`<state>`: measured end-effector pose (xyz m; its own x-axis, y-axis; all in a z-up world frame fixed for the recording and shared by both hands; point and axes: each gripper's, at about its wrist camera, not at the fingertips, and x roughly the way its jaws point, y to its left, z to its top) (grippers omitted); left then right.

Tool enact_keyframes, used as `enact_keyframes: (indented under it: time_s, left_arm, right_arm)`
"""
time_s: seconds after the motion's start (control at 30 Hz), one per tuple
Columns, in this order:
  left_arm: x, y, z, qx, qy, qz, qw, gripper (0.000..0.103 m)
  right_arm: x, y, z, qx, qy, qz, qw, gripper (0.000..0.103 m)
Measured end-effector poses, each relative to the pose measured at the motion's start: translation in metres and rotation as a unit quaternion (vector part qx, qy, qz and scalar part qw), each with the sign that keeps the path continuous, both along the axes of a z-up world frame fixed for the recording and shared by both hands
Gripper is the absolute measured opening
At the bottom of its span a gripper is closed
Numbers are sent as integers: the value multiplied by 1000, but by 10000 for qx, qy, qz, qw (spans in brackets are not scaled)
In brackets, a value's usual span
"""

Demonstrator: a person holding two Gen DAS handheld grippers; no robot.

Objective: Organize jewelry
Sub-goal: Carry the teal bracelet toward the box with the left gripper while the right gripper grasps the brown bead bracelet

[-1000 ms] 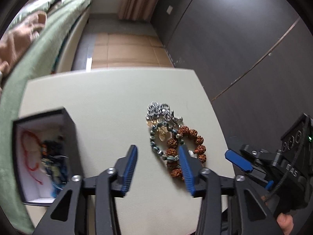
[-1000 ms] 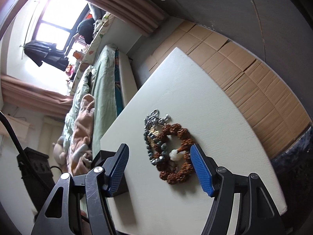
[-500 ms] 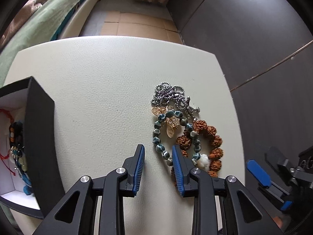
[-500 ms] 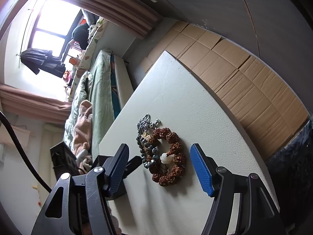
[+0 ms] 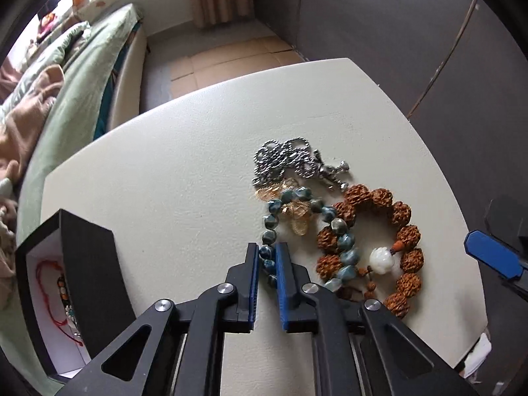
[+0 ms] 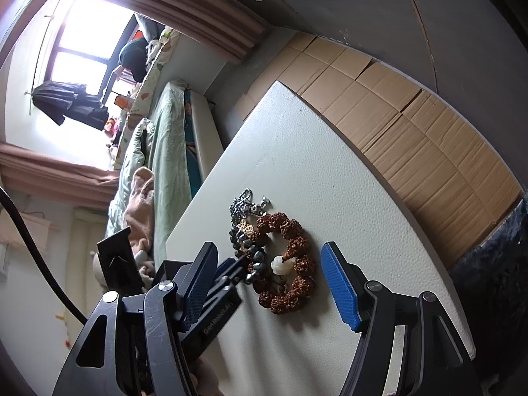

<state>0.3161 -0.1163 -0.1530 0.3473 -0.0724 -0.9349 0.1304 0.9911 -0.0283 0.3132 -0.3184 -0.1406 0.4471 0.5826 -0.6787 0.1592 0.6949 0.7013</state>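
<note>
- We see our left gripper [image 5: 266, 260] pinched on the near side of the blue bead bracelet [image 5: 331, 221]; a few of its beads sit between the two blue pads, which are nearly together; the bracelet lies on the white table [image 5: 184, 178].
- The blue bead bracelet overlaps the brown seed bracelet [image 5: 406, 231] on its right side; the brown one carries a white carved bead [image 5: 382, 258] inside its ring; both lie flat on the table.
- A small gold leaf charm [image 5: 297, 217] lies inside the loop of the blue bracelet; just beyond it a silver chain [image 5: 283, 158] is heaped in a small pile, with a little silver pendant at its right end.
- At the left edge of the table stands an open black box [image 5: 89, 264] with a white lining; inside it we make out a red cord [image 5: 49, 283] and some other beaded pieces too small to tell apart.
- Our right gripper [image 6: 269, 283] hovers above the table with its jaws wide apart and nothing between them; from its camera the brown seed bracelet [image 6: 297, 264] lies between its two blue pads, further along the table; in the left view one blue pad of it shows at the right edge, beside the table.
- Beyond the table we see a bed with a green cover [image 5: 76, 76], a cardboard-covered floor [image 6: 412, 138] and a dark grey wall.
</note>
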Motion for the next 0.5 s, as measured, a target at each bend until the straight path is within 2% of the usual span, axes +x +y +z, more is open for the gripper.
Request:
enact_keyframes:
  time_s: [0.1,0.33,0.5]
  left_arm:
    - [-1,10,3,-253,45,129,9996,10]
    - [-7,35,35,-771,-194,348,9962,10]
    - [-13,43,56,-1005,-361,357,9936,10]
  right_arm:
    - [1,1,0,-31,-7,15,10000,67]
    - [5,13,-3,-377,52,145,9992,67]
    - [15,28,-7,-844,125,352,9957,53]
